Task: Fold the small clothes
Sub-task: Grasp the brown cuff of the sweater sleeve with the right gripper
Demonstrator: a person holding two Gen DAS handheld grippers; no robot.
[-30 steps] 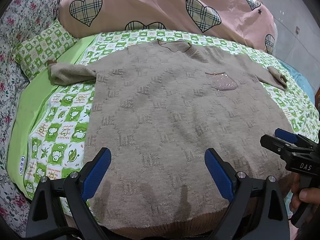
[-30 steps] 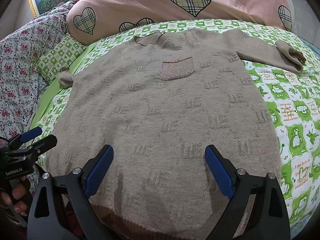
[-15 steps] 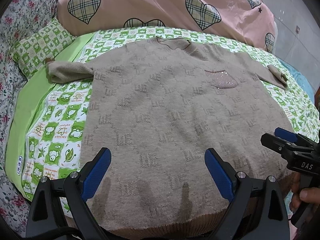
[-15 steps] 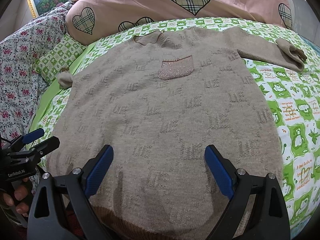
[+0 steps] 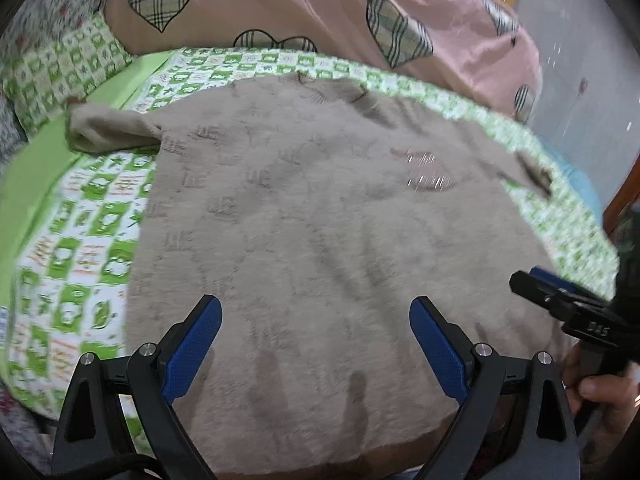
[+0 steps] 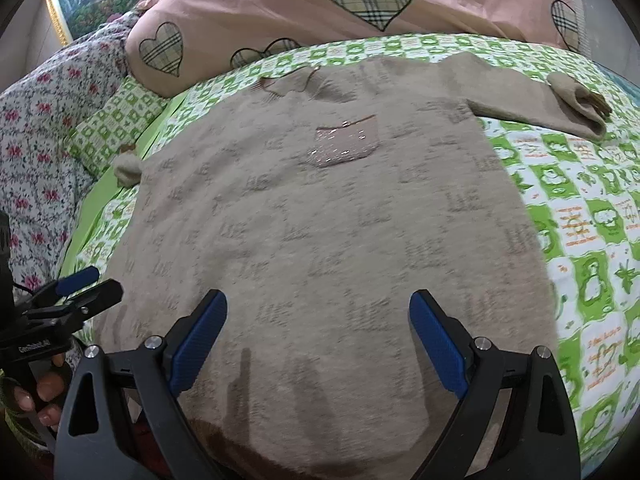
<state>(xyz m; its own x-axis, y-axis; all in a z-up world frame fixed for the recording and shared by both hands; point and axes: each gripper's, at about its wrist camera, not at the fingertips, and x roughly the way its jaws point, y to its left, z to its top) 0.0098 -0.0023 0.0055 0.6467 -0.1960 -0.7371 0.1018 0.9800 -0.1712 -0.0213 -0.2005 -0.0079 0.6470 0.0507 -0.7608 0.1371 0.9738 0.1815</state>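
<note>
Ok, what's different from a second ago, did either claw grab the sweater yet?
No grab yet. Both cameras have shifted: the left claw and right claw have eased forward over the sweater, whose hem end now looms larger and blurred. Both claws are open and hold nothing. The sweater lies flat on the green checked sheet as before, with its sleeves spread and its sparkly pocket facing up.

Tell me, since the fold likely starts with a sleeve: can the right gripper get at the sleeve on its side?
Probably yes. The right gripper is open and holds nothing, and the right sleeve lies flat on the bedsheet with nothing on top. It would need to travel up past the sweater body.
</note>
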